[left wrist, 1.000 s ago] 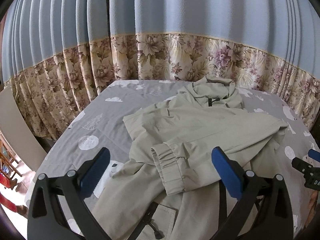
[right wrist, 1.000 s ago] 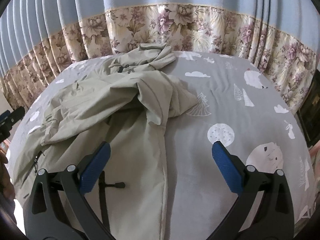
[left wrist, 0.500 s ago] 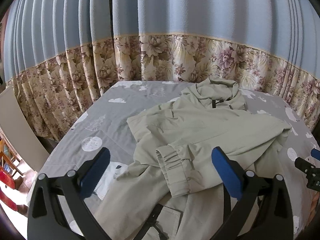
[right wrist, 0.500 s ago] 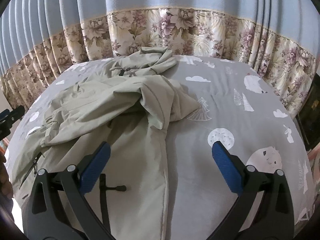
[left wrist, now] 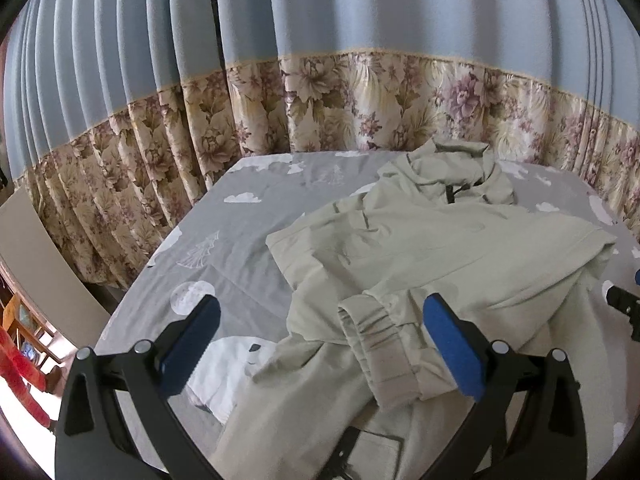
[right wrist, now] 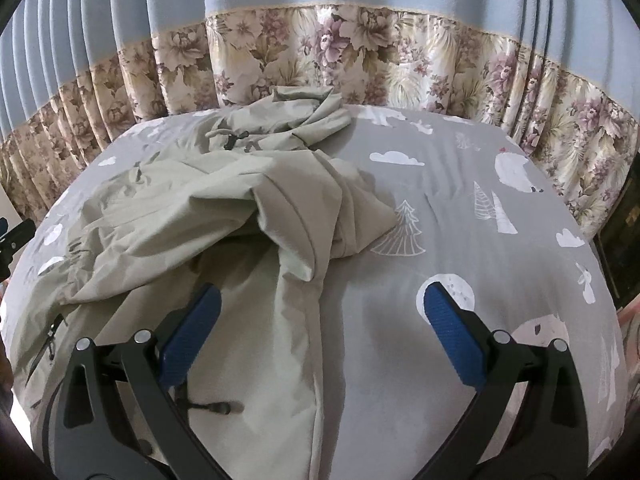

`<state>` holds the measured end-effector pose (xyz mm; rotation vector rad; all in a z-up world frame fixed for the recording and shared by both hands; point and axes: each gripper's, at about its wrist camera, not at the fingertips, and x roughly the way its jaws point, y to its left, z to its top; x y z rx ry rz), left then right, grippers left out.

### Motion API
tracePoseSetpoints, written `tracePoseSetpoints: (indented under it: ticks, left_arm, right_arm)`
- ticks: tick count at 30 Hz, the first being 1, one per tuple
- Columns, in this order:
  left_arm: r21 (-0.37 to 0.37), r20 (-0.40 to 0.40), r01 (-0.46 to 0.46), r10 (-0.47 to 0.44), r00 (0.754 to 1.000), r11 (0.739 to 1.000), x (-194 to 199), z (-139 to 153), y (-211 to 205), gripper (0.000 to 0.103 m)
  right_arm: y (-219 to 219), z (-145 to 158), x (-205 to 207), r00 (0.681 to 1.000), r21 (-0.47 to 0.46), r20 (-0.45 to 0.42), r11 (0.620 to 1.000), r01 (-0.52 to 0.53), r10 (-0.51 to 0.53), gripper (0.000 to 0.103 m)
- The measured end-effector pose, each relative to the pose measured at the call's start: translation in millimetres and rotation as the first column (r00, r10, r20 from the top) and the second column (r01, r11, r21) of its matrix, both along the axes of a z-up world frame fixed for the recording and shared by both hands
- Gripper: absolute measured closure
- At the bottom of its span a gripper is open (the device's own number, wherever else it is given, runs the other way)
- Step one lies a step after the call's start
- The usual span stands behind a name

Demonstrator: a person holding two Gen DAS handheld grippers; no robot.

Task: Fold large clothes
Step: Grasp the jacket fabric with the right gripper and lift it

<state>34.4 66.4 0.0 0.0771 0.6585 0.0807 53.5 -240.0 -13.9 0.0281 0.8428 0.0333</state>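
lying on one grey bedsheet (right wrist: 460,216), one beige jacket (right wrist: 224,220), two tools, left tool (left wrist: 318,334) and right tool (right wrist: 320,322), spread, empty

Left gripper (left wrist: 320,340) jaws spread wide, right gripper (right wrist: 320,332) likewise, both empty

One jacket (left wrist: 432,248), pale green, the only garment on the bed. One grey printed bedsheet (right wrist: 460,208) under it. Two grippers: the left gripper (left wrist: 320,344) and the right gripper (right wrist: 320,344), each with two blue pads (four pads in all), both spread wide with nothing between them. One elastic cuff (left wrist: 380,344) shows in the left view. One drawcord toggle (right wrist: 218,408) lies near the hem. One zip pocket (right wrist: 48,340). One curtain (right wrist: 320,40) behind.
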Motion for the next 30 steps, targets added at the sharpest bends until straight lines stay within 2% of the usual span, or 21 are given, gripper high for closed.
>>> tracePoseSetpoints:
  ticks: [5,8,9,11,13,14,15,16,18,21,24,26,30]
  left_arm:
    - [0.017,-0.006,-0.019,0.019,1.0,1.0,19.8,-3.0,10.5,0.002]
    - [0.039,-0.006,-0.03,0.03,1.0,0.999,32.0,-3.8,15.6,0.002]
    - [0.049,-0.01,-0.032,0.032,0.999,0.998,36.5,-4.6,16.5,0.002]
    - [0.064,-0.013,-0.034,0.034,0.999,0.997,42.4,-6.6,17.3,0.002]
    - [0.076,-0.021,-0.035,0.037,0.999,0.997,48.4,-9.1,16.5,0.002]
    - [0.082,-0.021,-0.035,0.037,0.999,0.996,51.2,-10.0,15.7,0.002]
    - [0.091,-0.022,-0.036,0.038,0.999,0.995,54.6,-11.2,14.6,0.002]
    - [0.094,-0.025,-0.035,0.037,0.999,0.995,55.9,-12.6,12.8,0.002]
    - [0.098,-0.032,-0.03,0.033,0.999,0.995,61.2,-14.4,10.1,0.002]
    - [0.115,-0.036,-0.026,0.03,0.999,0.993,68.1,-17.4,4.3,0.002]
    - [0.113,-0.04,-0.024,0.029,0.999,0.993,73.9,-19.2,-0.4,0.002]
    - [0.111,-0.045,-0.027,0.032,0.998,0.993,81.5,-21.4,-2.9,0.002]
    - [0.106,-0.051,-0.029,0.035,0.998,0.994,92.4,-25.2,-7.6,0.002]
  right_arm:
    - [-1.6,-19.4,28.5,0.999,-0.027,-0.043,1.0,-0.002,0.0,0.003]
    - [-7.0,-25.2,41.8,0.999,-0.002,-0.043,1.0,-0.003,0.003,0.003]
    - [-8.8,-26.2,47.6,0.999,-0.011,-0.039,1.0,0.006,-0.006,0.007]
    - [-10.6,-27.7,55.1,0.999,-0.017,-0.037,1.0,0.012,-0.012,0.019]
    - [-14.3,-29.6,64.8,0.999,-0.009,-0.044,1.0,0.009,-0.009,0.039]
    - [-15.9,-30.0,68.5,0.999,-0.003,-0.047,1.0,0.003,-0.003,0.045]
    - [-18.3,-29.4,71.6,0.999,0.006,-0.044,1.0,-0.003,0.003,0.066]
    - [-21.7,-27.9,75.5,0.999,0.015,-0.041,1.0,-0.008,0.009,0.08]
    - [-27.9,-23.8,80.7,1.0,0.001,-0.026,1.0,-0.002,0.002,0.09]
    - [-50.6,-14.9,88.8,0.999,-0.025,0.007,0.999,0.045,-0.045,0.093]
    - [-83.2,2.7,97.0,0.992,-0.095,0.072,0.989,0.114,-0.107,0.094]
    - [-106.3,12.3,102.0,0.985,-0.101,0.098,0.983,0.15,-0.14,0.095]
    - [-158.1,25.1,116.1,0.958,-0.17,0.151,0.948,0.269,-0.245,0.095]
